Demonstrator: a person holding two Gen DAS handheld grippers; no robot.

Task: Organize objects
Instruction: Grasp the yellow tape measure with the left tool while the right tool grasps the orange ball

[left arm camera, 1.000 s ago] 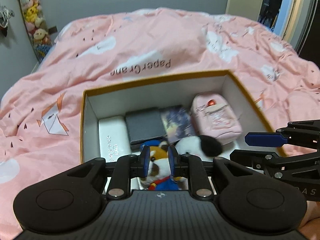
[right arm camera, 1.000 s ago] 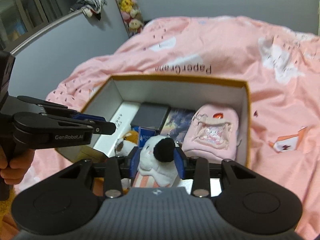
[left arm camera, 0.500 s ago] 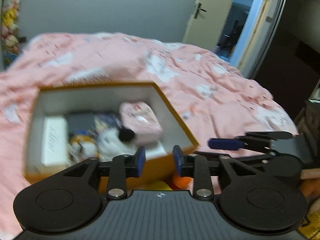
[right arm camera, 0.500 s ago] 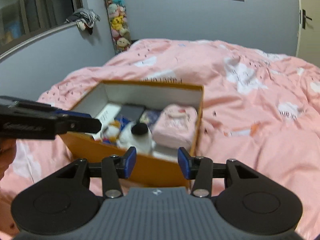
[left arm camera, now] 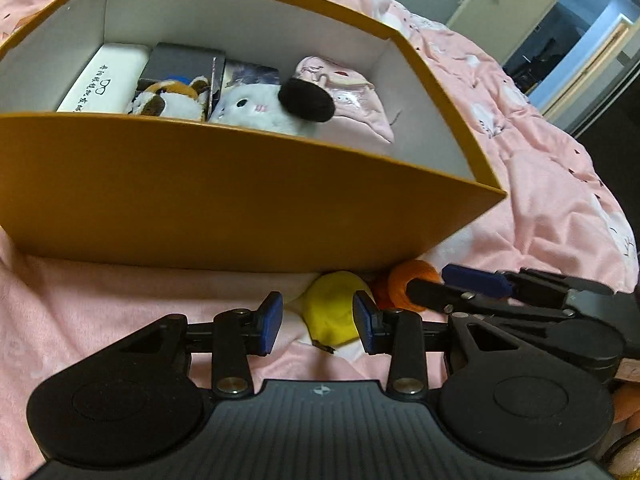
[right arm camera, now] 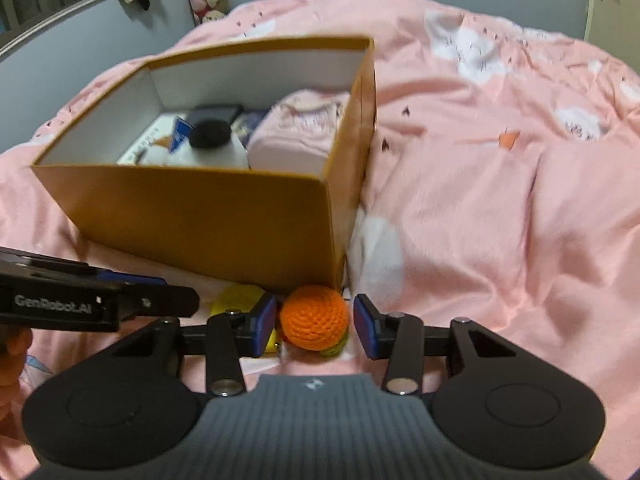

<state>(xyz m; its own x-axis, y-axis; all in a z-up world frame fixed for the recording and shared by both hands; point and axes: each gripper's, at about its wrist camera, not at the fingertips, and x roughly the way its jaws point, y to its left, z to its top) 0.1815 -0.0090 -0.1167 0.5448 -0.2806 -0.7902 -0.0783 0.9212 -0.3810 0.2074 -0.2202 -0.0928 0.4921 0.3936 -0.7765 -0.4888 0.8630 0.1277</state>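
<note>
both pairs of fingers stand spread, pinching nothing. the left gripper (left arm camera: 318,322) has just been opening, and the yellow toy (left arm camera: 334,308) lies between its fingers without either pad pressing on it. the right gripper (right arm camera: 315,326) has its jaws just narrowing a little around the orange crocheted ball (right arm camera: 314,322), with a gap showing on both sides of the ball.

both toys lie on the pink bedspread (right arm camera: 500,200), just in front of the near wall of the orange box (left arm camera: 240,196), close to its right-hand corner. the yellow toy sits left of the ball, and the two seem to touch or nearly touch.

crowding looks like the main risk. with the two toys side by side at the foot of the box, the inner fingers of the two grippers would likely meet, or one closing finger could push the neighbouring toy away. the ball is round and soft, so an off-centre pinch may squeeze it out towards the box wall. the bedspread is loose, and a low closure might catch a fold of it. the box already holds a white plush (left arm camera: 260,110), a brown plush (left arm camera: 168,102) and a pink pouch (left arm camera: 352,92), so room near the front is tight, and a toy released there may roll or perch on the others.
</note>
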